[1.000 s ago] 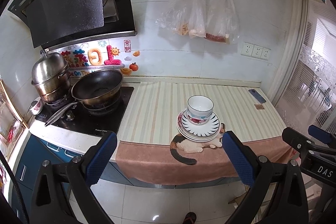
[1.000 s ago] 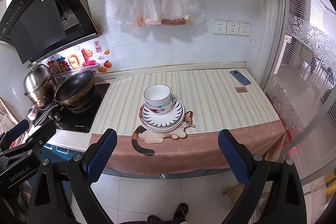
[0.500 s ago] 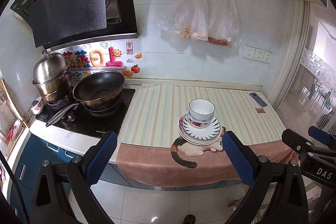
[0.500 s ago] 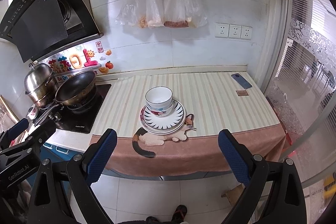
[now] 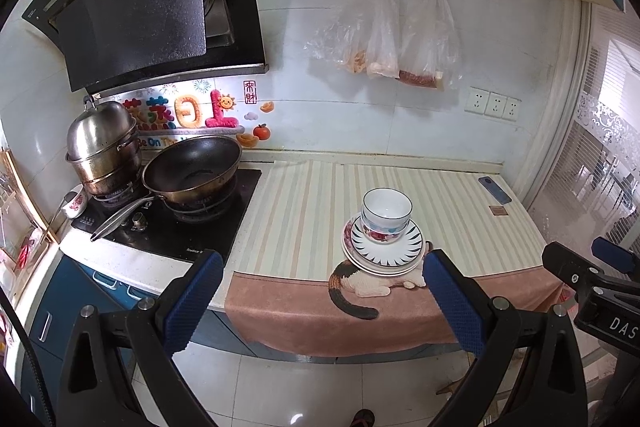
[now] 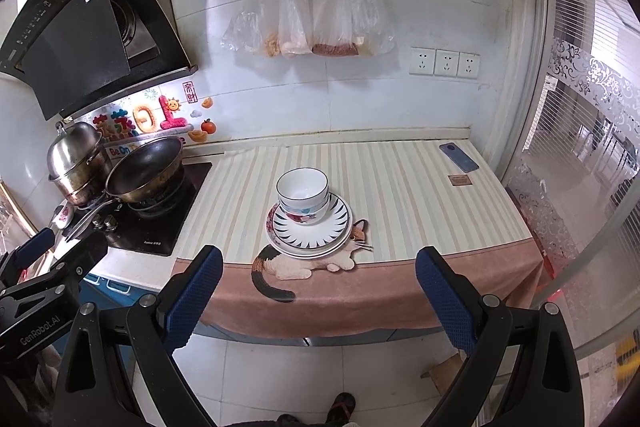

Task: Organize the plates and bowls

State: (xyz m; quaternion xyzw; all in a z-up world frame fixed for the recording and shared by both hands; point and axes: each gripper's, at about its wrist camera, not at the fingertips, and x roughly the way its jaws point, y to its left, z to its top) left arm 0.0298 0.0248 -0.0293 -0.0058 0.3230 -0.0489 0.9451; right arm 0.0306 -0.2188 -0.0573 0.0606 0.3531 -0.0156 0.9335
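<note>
Both claws hang back from the counter. The left gripper (image 5: 318, 291) sits low in its frame with its blue ribbed pads spread wide and nothing between them, and the right gripper (image 6: 318, 287) matches it, jaws spread and empty, low centre of its own view. Out past the fingertips, just right of centre in the left view and dead centre in the right, stands the task's stack: a white bowl with a dark rim (image 6: 302, 187) nested in a floral-patterned bowl (image 6: 306, 215), both sitting on a white plate with dark blue radiating stripes (image 6: 320, 227), which in turn rests on plain white plates (image 6: 304, 249) beneath. The pile stands on a striped beige counter mat (image 6: 400, 195), right at the edge of a pink-brown towel with a calico cat picture (image 6: 360, 291) that drapes over the counter front. Off to the left of both frames sit a dark wok (image 5: 192, 171) and a steel steamer pot (image 5: 104, 143) on the hob; a blue phone (image 6: 459, 157) lies at the right rear. Judging from this, the dishes look gathered into one stack already, so the step in hand reads as either the finish or the approach before a sort. If more is wanted, the next move calls for closing in and pinching the top bowl's rim cleanly, lifting straight up so the lower bowl doesn't drag.
</note>
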